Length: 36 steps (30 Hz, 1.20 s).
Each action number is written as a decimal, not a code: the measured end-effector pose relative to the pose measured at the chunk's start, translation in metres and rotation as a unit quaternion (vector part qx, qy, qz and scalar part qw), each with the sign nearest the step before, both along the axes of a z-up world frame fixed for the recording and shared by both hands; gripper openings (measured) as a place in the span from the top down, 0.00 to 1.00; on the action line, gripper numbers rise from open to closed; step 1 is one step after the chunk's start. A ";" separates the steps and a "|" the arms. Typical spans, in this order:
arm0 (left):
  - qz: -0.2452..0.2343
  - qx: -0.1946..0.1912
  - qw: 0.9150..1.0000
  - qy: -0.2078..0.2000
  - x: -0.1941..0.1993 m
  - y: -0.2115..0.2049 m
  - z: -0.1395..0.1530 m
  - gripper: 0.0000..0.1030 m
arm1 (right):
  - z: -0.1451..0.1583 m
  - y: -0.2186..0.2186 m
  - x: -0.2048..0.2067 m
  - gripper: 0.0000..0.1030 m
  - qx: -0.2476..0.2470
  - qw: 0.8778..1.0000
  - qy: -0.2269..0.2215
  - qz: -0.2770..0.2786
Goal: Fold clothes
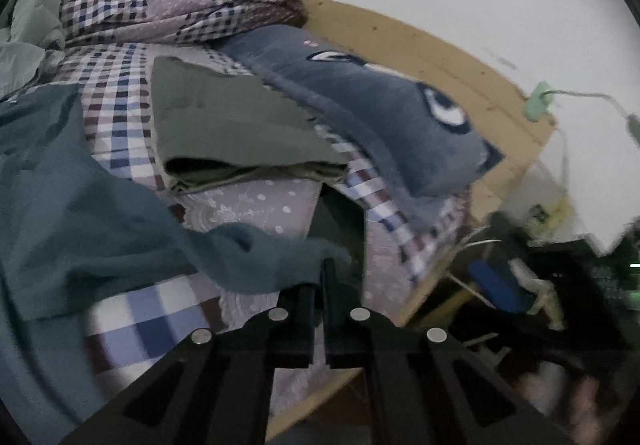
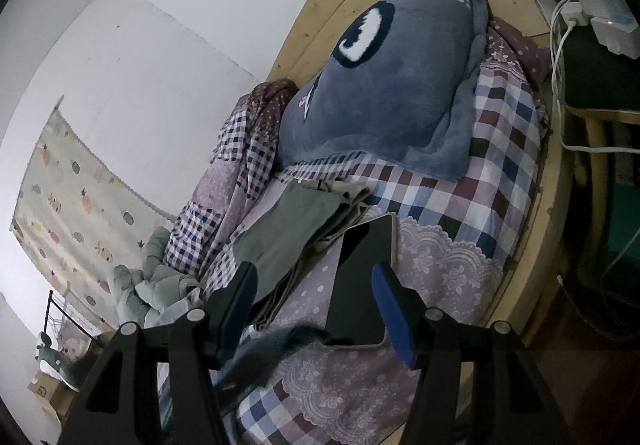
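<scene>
Gripping the teal garment (image 1: 100,205) beside the folded olive clothes (image 1: 224,121), the left gripper (image 1: 318,285) is clamping; the right gripper (image 2: 316,285), jaws apart, probably needs another corner.

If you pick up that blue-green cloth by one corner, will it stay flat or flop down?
Probably flop: the teal cloth already sags in soft folds from the shut left gripper. It looks light and thin. It may drag over the checked bedding rather than slide freely.
</scene>
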<state>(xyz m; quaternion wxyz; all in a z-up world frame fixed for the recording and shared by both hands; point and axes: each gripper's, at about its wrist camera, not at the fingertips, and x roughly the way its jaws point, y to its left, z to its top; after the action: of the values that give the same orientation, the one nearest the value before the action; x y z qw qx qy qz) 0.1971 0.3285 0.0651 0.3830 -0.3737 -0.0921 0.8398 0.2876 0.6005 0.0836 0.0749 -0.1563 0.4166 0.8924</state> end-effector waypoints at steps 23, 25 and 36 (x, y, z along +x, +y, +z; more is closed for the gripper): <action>0.021 -0.001 1.000 0.017 0.074 -0.270 0.109 0.99 | 0.014 -0.077 -0.037 0.38 0.127 0.981 -0.039 0.140; 0.041 -0.006 0.999 0.015 0.078 -0.291 0.109 0.99 | 0.015 -0.091 -0.042 0.38 0.147 0.975 -0.046 0.161; 0.085 0.001 0.996 -0.013 0.094 -0.349 0.078 0.99 | 0.024 -0.182 -0.100 0.38 0.247 0.914 -0.104 0.305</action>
<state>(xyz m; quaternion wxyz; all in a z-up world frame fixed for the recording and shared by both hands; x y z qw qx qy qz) 0.2915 -0.0203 0.1429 0.3097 -0.3747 -0.1296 0.8643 0.1877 0.4188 0.1073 -0.1218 -0.3441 0.1049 0.9251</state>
